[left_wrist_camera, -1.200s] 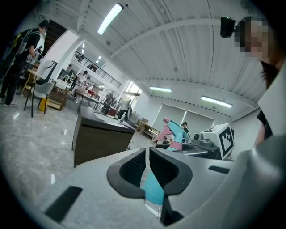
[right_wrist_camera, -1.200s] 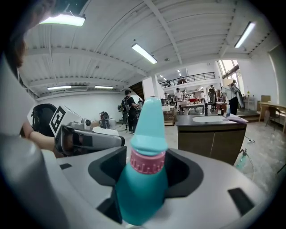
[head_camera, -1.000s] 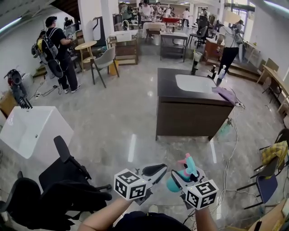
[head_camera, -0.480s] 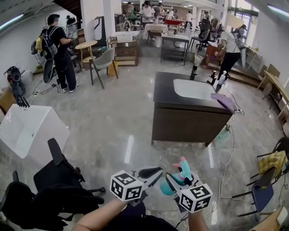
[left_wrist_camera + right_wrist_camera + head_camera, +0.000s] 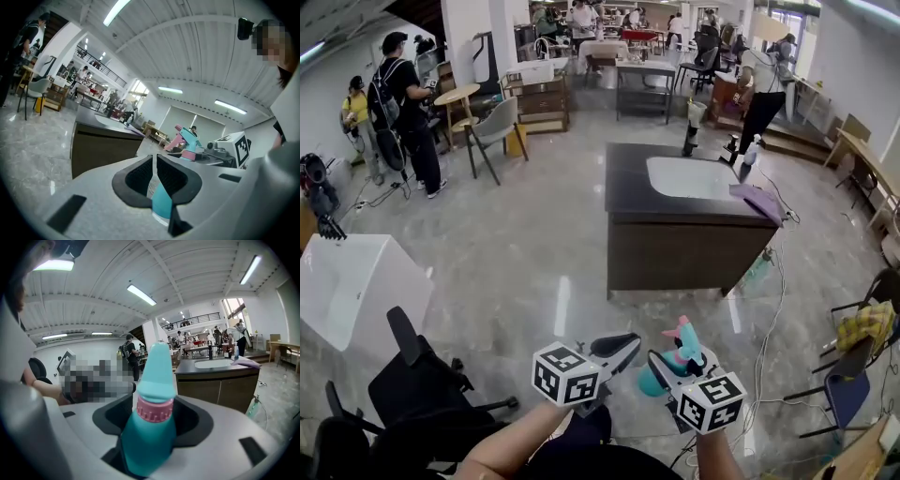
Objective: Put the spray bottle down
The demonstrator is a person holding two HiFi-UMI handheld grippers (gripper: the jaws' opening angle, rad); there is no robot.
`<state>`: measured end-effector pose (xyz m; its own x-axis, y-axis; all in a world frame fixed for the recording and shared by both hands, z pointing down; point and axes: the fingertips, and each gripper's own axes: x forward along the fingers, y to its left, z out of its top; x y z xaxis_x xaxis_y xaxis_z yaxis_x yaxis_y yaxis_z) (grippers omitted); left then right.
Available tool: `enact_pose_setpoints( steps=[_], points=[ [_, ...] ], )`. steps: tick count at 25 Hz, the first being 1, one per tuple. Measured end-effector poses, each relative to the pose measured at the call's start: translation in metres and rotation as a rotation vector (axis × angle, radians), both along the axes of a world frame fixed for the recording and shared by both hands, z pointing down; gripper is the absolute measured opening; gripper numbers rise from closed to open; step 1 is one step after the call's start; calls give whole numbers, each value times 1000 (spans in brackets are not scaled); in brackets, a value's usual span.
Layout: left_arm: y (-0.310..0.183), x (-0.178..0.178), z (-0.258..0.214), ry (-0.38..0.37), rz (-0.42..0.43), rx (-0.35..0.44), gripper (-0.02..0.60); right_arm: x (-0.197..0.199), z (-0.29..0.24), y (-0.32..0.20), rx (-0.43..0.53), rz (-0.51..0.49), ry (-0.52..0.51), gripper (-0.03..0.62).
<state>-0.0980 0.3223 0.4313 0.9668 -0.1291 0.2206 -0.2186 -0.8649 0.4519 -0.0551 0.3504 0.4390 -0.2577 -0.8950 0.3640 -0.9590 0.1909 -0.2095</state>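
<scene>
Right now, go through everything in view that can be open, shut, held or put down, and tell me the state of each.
Right tool: shut on the spray bottle.
Spray bottle: held in the air, gripped below its pink collar, spray head on, not yet put down.
Left tool: jaws together, holding nothing.
Sink in the dark counter: looks empty.
Purple cloth: lying flat on the counter's corner.
</scene>
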Motion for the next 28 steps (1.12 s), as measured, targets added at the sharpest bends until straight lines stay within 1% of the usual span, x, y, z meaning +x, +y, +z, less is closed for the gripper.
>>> enact_pose_setpoints(
  steps=[3, 8, 17, 22, 28],
  points=[
    [-23, 6, 0, 5, -7, -13, 29, 2, -1, -22, -1, -12, 7, 252],
    [-57, 18, -3, 2, -15, -8, 29, 13, -2, -53, -6, -12, 14, 252],
    [-110, 33, 4, -10, 12, -36, 29, 27, 2, -111, -28, 3, 6, 252],
    [-141, 35, 2, -12, 18, -28, 29, 33, 2, -143, -34, 13, 3, 252],
    [-191, 29, 2, -11, -12, -21, 29, 36, -1, -187, -27, 14, 12, 252]
  ],
)
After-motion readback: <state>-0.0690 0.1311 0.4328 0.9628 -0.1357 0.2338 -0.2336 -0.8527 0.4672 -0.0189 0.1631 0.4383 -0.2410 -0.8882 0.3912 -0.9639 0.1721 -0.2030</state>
